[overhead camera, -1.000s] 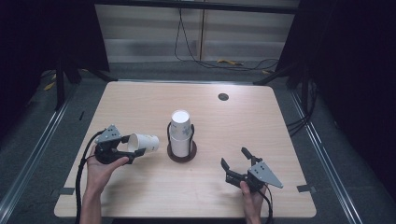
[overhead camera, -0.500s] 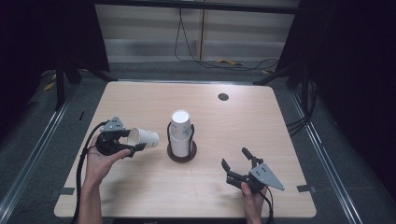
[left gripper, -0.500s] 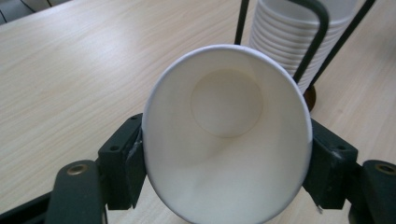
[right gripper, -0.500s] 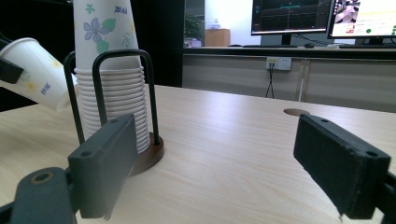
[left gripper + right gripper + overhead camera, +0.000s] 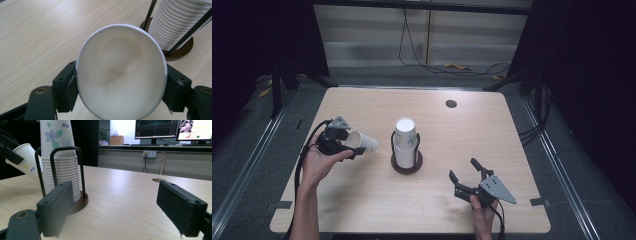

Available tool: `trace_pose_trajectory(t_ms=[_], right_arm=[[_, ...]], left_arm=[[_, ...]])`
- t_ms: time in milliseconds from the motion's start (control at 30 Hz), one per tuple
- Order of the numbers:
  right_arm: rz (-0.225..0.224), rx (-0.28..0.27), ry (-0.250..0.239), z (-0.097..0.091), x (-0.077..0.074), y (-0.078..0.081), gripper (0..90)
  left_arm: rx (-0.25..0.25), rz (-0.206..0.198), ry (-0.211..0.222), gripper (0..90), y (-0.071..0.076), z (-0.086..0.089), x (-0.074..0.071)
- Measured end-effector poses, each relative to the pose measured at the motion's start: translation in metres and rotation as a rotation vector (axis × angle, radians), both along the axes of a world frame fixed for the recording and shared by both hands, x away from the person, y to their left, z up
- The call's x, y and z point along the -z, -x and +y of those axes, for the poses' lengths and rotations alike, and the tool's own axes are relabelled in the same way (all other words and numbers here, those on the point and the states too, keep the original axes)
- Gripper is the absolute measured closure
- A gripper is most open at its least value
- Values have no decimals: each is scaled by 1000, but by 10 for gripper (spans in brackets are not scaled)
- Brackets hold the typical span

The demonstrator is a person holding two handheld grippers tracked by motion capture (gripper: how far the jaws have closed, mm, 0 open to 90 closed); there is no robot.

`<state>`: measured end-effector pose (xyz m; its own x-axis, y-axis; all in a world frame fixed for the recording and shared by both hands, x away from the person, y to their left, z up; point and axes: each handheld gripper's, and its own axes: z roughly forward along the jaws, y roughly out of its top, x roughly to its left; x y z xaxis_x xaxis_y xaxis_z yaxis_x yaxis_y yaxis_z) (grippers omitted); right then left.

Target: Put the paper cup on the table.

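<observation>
Overhead, the left gripper (image 5: 343, 141) holds a paper cup (image 5: 361, 142) on its side above the table (image 5: 362, 210), left of the cup stack (image 5: 405, 142) standing in a round-based wire holder (image 5: 406, 163); the right gripper (image 5: 469, 176) rests spread near the front right. Along the left gripper's jaws, the cup's (image 5: 121, 72) open mouth faces the camera, squeezed between both pads. From the right gripper view, its jaws stand wide apart, grasping nothing; the stack (image 5: 60, 160) bears blue flowers, its small lettering unreadable.

One cup stack (image 5: 405, 140), two tools
</observation>
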<state>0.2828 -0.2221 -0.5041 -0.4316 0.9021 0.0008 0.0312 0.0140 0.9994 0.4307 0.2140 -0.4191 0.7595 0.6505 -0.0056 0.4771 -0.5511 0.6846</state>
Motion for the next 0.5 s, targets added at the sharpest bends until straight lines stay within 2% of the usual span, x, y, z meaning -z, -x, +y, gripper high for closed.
trace_pose_trajectory(t_ms=[33,133,167,233,367,400,500], right_arm=[[2,-1,-3,0,0,0,138],[4,-3,-1,0,0,0,140],[4,-2,-1,0,0,0,140],[4,-1,0,0,0,0,141],[4,0,0,0,0,0,143],[4,0,1,0,0,0,143],[5,1,-2,0,0,0,143]], left_arm=[[13,1,-23,268,-1,0,-1],[31,12,-22,267,-3,-1,-1],[39,36,-38,267,-5,-4,-2],[48,49,-70,266,-6,-6,-1],[60,76,-86,263,-12,-6,1],[78,84,-99,262,-13,-7,2],[77,94,-122,260,-14,-10,2]])
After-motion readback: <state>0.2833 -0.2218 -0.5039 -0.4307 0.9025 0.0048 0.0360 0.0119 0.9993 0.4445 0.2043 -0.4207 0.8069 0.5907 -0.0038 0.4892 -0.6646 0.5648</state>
